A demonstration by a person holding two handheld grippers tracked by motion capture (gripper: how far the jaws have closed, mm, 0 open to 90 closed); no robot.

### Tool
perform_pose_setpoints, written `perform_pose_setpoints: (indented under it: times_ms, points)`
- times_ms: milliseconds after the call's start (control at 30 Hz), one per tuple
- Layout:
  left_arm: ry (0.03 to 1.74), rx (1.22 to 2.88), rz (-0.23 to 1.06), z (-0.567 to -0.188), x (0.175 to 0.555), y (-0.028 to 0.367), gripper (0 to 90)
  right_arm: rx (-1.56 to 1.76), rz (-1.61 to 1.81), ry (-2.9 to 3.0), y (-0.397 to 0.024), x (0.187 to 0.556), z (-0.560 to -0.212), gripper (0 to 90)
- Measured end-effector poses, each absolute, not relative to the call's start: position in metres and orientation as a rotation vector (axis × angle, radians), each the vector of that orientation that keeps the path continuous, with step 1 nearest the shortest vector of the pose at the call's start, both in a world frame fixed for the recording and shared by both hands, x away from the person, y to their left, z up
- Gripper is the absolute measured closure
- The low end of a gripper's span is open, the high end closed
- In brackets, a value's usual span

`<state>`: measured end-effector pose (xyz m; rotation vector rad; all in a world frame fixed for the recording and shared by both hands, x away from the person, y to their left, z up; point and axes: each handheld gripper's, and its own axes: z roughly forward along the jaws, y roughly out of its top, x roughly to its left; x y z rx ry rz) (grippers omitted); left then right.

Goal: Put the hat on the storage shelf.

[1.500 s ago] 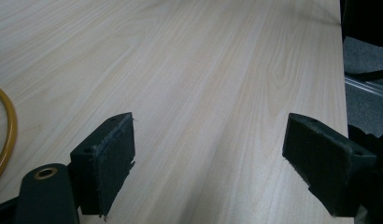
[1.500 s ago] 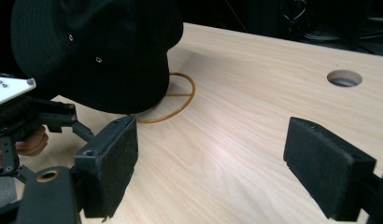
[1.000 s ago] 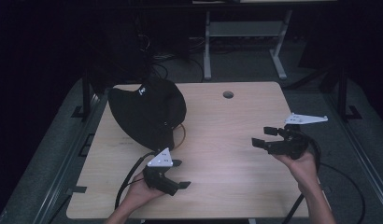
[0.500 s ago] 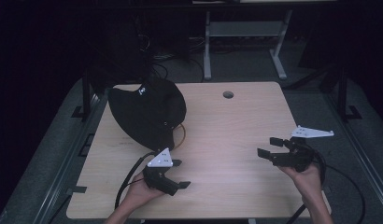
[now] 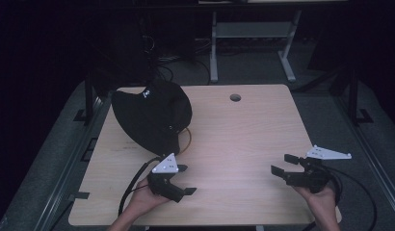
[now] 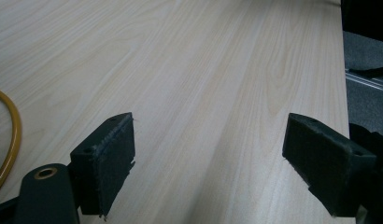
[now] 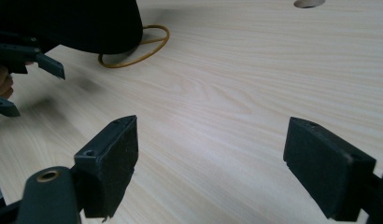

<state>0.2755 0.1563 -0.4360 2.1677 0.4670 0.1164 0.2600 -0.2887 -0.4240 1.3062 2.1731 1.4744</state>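
The wooden table (image 5: pixel 234 144) carried little: a black hat (image 5: pixel 154 118) lay just ahead of the left gripper (image 5: pixel 186 180), on the far left part of the top, with a yellow cord loop (image 5: pixel 187 142) peeping out from under its near edge. Well off to that gripper's right the right gripper (image 5: pixel 283 164) hovered low near the table's right edge, far from the hat. Both sets of jaws stood spread wide with nothing between them; the left gripper view looked along its pads (image 6: pixel 112 156) over bare wood, the yellow cord curving at the left margin, and the right gripper view saw the hat's dark mass beyond its left pad (image 7: pixel 116 154), with the cord beside it. A small round hole (image 5: pixel 235 97) sat in the table far ahead of both. As a judgement, the work on the hat had not started: no jaw touched it, and the reach, the grasp and any handling all remained.
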Motion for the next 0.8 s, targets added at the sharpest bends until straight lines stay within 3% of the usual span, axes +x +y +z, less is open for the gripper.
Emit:
perform_pose_setpoints:
  times_ms: [800]
  points:
    - [0.443,2.183,0.116,-0.439,0.276,0.153,16.6,1.338,1.437,2.056,-0.297,0.203,-0.456,17.1]
